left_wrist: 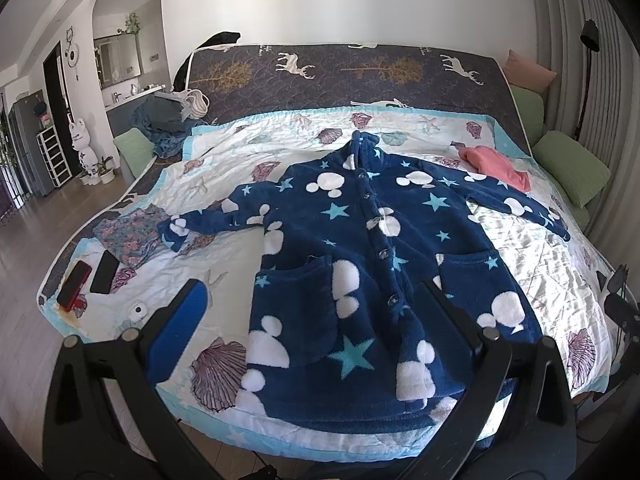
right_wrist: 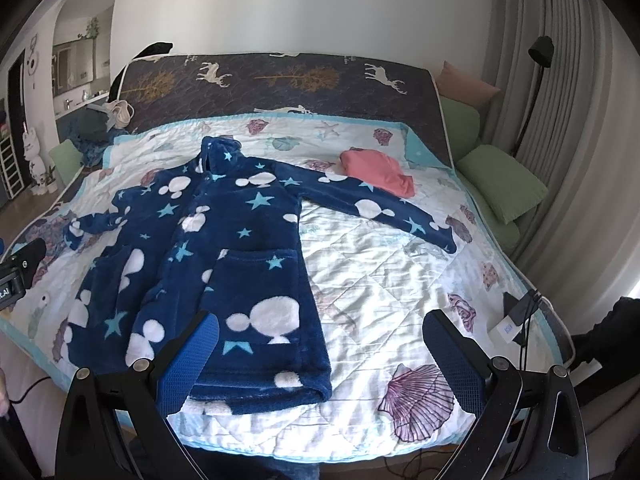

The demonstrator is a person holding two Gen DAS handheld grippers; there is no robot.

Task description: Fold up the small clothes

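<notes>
Left wrist: both hand-held grippers (left_wrist: 316,300) (right_wrist: 320,332) spread; phones (left_wrist: 105,272) beside robe (left_wrist: 360,260).

A home bedroom: a wide bed (left_wrist: 520,240) under a seashell quilt, green pillows (right_wrist: 500,184) right, grey curtains (right_wrist: 568,80) behind.

Both wrist views over bed (left_wrist: 520,264), foot-end.
</notes>
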